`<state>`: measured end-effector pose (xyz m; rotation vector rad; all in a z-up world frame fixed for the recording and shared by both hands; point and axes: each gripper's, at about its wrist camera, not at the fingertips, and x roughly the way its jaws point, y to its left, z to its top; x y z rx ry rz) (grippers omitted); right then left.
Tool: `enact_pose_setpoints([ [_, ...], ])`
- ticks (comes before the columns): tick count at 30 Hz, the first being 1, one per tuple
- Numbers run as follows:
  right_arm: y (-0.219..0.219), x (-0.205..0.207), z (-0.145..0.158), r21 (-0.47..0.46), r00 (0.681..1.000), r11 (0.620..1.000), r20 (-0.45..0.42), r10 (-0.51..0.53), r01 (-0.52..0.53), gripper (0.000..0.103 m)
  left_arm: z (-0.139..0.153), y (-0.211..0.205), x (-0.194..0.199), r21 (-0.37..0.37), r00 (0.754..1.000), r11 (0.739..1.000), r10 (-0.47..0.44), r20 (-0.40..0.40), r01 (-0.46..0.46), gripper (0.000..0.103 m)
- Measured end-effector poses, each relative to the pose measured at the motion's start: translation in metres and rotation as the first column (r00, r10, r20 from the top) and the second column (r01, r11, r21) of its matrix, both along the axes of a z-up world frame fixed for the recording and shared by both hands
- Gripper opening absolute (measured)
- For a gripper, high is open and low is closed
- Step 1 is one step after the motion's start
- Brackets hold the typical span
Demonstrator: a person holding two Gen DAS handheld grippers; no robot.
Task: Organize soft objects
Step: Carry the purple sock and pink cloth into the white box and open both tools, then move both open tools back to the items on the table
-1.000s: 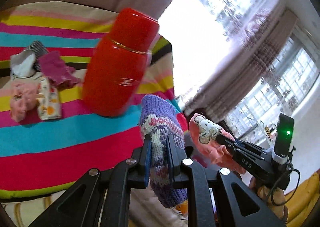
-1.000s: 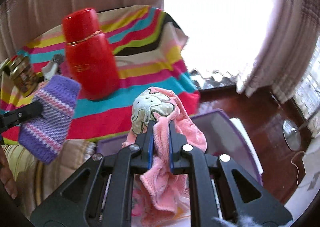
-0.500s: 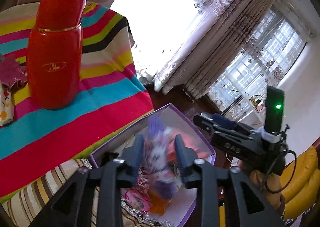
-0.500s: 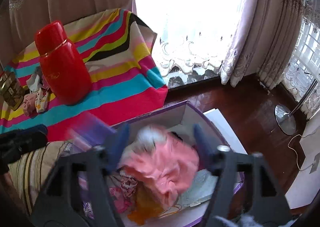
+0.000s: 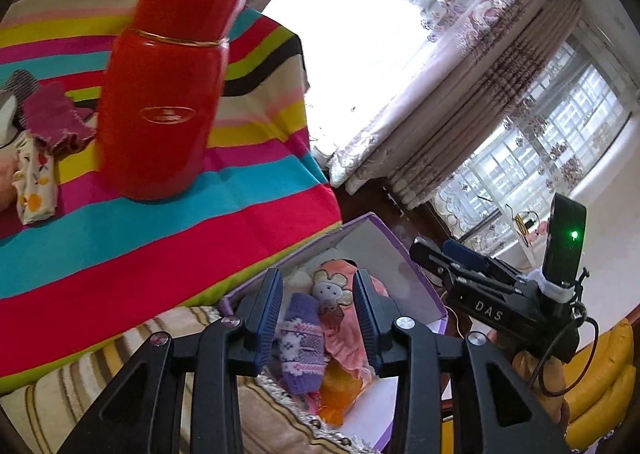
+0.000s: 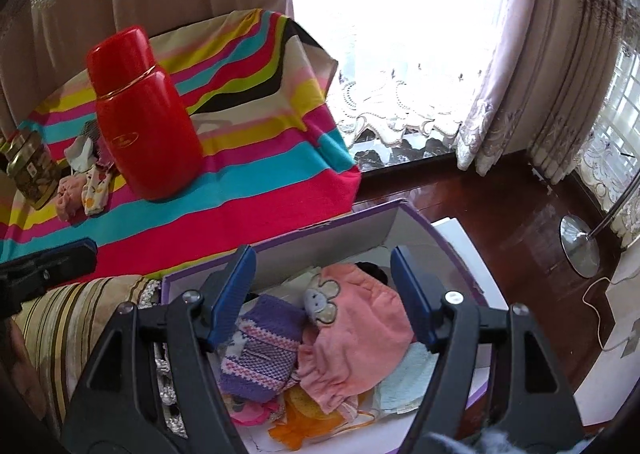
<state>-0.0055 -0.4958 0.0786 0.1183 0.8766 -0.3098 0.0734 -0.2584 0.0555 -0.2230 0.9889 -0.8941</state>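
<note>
Purple knit sock (image 6: 260, 350) & pink cloth (image 6: 356, 346) now dropped in box (image 6: 332, 238), both grippers released

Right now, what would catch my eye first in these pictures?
Probably the big red flask standing upright on the rainbow-striped cloth. Next, the purple-edged box below the cloth's edge, where a purple knit sock and a pink garment with a bunny patch lie together.

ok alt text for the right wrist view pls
The open right gripper hangs empty over a purple box holding a purple knit sock and a pink garment. Behind it, a red flask and a few small cloths sit on a striped blanket.
</note>
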Motion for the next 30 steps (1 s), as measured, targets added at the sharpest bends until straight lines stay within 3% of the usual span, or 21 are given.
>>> enact_pose_setpoints([
  [16,0.097,0.032,-0.009,-0.003,0.974,0.976,-0.061,0.218,-0.219,0.073,0.0,0.087,0.042,-0.01,0.982,0.982,0.19,0.006,-0.19,0.038],
  [30,0.185,0.076,-0.027,0.019,0.918,0.923,-0.099,0.384,-0.384,0.073,-0.016,0.192,0.084,-0.006,0.897,0.898,0.44,-0.043,-0.441,0.044],
])
